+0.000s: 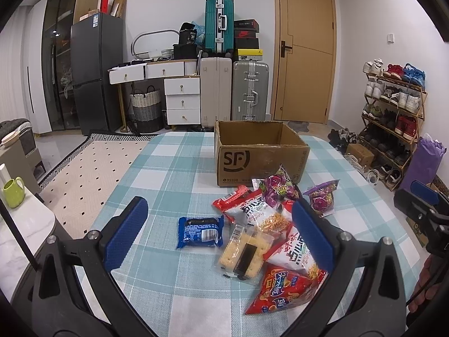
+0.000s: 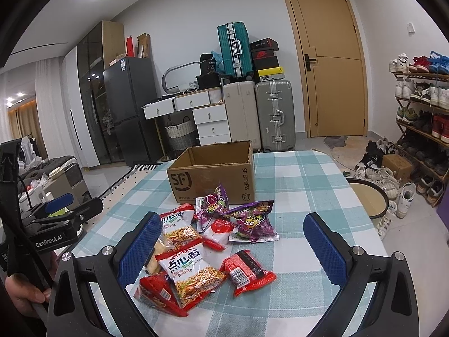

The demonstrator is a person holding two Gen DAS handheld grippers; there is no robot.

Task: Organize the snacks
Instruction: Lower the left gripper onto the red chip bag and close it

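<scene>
The left hand-held gripper (image 1: 219, 230) hangs spread over snack packets (image 1: 269, 224) before a cardboard box (image 1: 258, 154).

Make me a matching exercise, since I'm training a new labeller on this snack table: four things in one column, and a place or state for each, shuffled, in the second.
Things:
1. cardboard box
2. blue snack pack
3. cracker pack
4. left gripper

Places or states:
A. open, holding nothing
B. lying alone, left of the pile in the left wrist view
C. behind the snacks, top open
D. see-through wrapper, on the pile's near left edge

Pairs: 1-C, 2-B, 3-D, 4-A
</scene>
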